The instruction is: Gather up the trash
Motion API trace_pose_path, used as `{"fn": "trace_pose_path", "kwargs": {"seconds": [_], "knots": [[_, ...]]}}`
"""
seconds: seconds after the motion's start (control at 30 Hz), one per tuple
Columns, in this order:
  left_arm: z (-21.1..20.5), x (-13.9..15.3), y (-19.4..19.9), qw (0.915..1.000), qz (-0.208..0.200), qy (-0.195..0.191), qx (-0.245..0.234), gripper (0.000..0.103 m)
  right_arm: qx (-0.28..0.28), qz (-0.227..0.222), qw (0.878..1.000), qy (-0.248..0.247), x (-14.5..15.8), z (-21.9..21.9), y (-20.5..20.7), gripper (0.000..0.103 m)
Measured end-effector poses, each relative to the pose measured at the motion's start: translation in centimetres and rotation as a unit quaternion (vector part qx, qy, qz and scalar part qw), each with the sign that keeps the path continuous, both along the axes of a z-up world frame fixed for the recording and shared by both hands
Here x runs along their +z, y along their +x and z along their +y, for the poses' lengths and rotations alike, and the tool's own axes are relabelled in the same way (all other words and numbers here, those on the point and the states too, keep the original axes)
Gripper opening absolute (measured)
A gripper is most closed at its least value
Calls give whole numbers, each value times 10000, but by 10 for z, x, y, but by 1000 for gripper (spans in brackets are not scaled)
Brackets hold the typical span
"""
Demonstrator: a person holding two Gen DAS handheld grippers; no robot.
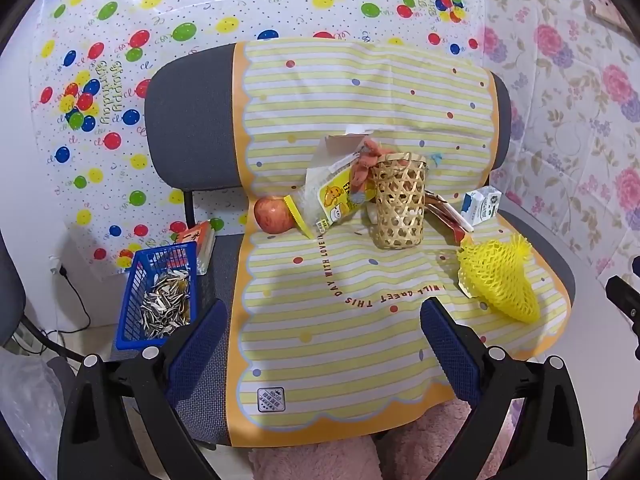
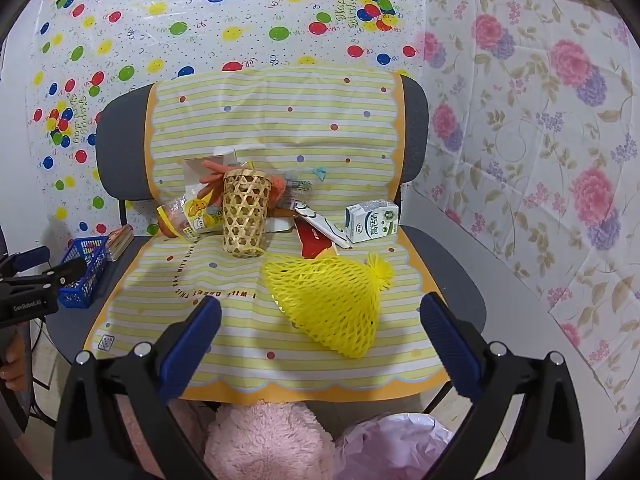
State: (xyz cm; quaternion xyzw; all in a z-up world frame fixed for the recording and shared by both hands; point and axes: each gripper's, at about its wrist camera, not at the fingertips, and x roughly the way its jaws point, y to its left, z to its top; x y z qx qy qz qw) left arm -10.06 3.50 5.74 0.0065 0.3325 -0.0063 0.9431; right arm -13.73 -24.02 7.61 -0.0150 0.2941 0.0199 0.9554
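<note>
A woven bamboo basket (image 1: pixel 398 200) (image 2: pixel 245 214) stands upright on the yellow striped mat (image 1: pixel 340 340) (image 2: pixel 240 320) over a chair seat. A yellow foam fruit net (image 1: pixel 496 284) (image 2: pixel 328 300) lies at the front right. A milk carton (image 1: pixel 482 205) (image 2: pixel 372 221), a yellow snack wrapper (image 1: pixel 340 196) (image 2: pixel 200 212) and a red-and-white packet (image 2: pixel 320 236) lie near the basket. My left gripper (image 1: pixel 324 320) is open and empty above the mat's front. My right gripper (image 2: pixel 320 316) is open and empty, its fingers on either side of the net, above it.
An apple (image 1: pixel 272 214) sits left of the wrapper. A blue plastic basket (image 1: pixel 160 292) (image 2: pixel 86 272) of seed shells stands on the seat's left edge. A pink fluffy item (image 2: pixel 264 440) and a pale purple bag (image 2: pixel 392 444) lie below the chair front.
</note>
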Motion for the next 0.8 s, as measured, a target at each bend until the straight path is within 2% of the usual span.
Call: {"fn": "trace_pose_path", "kwargs": {"seconds": [0.8], "knots": [[1, -3, 1, 10000, 34, 50, 19, 96, 0, 2, 10000, -6, -5, 0, 1, 97]]}}
